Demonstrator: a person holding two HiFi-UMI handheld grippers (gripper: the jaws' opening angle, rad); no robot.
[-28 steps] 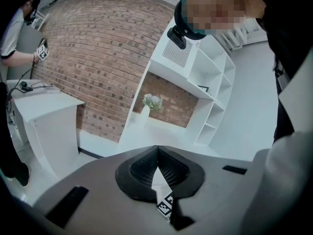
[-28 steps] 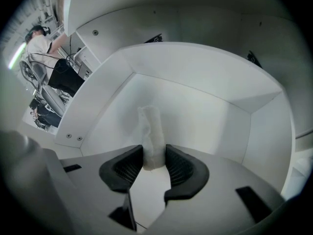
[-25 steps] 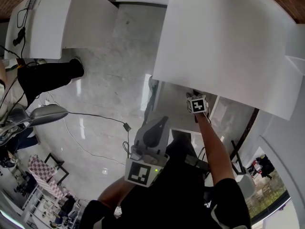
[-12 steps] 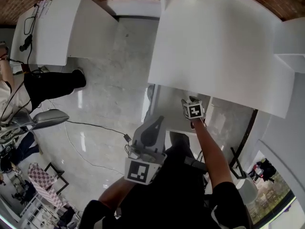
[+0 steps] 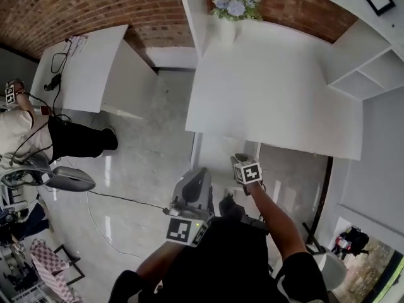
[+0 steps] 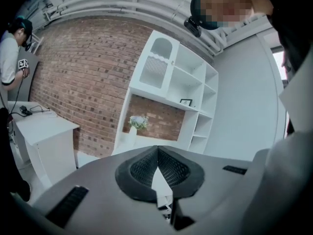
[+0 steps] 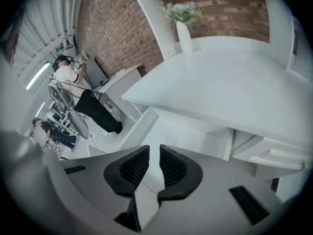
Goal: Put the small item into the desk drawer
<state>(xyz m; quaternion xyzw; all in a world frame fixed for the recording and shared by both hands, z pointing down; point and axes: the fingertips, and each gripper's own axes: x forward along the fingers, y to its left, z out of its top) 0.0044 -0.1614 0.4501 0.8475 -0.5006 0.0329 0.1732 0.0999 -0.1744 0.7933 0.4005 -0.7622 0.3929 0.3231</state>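
Observation:
A white desk [image 5: 271,87] fills the middle of the head view. Beneath its front edge sits a white drawer unit [image 5: 218,153]; I cannot tell if a drawer is pulled out. My right gripper [image 5: 238,159] hovers just in front of that edge. Its jaws [image 7: 154,163] are closing, with a narrow gap and nothing between them; ahead are the desk's underside and white panels [image 7: 195,131]. My left gripper [image 5: 201,173] hangs lower left, over the floor, its tips [image 6: 157,151] touching with nothing held. No small item shows in any view.
A vase of flowers [image 5: 230,11] stands at the desk's far edge. A second white desk [image 5: 82,68] is at left, with a person [image 5: 25,131] and an office chair [image 5: 63,178] beside it. A cable [image 5: 126,201] runs over the floor. White shelves [image 5: 366,68] stand at right.
The head view has swung up, so the whole desk, vase and brick wall now show. My right gripper has drawn back from the desk's front edge toward me. The left gripper has hardly moved.

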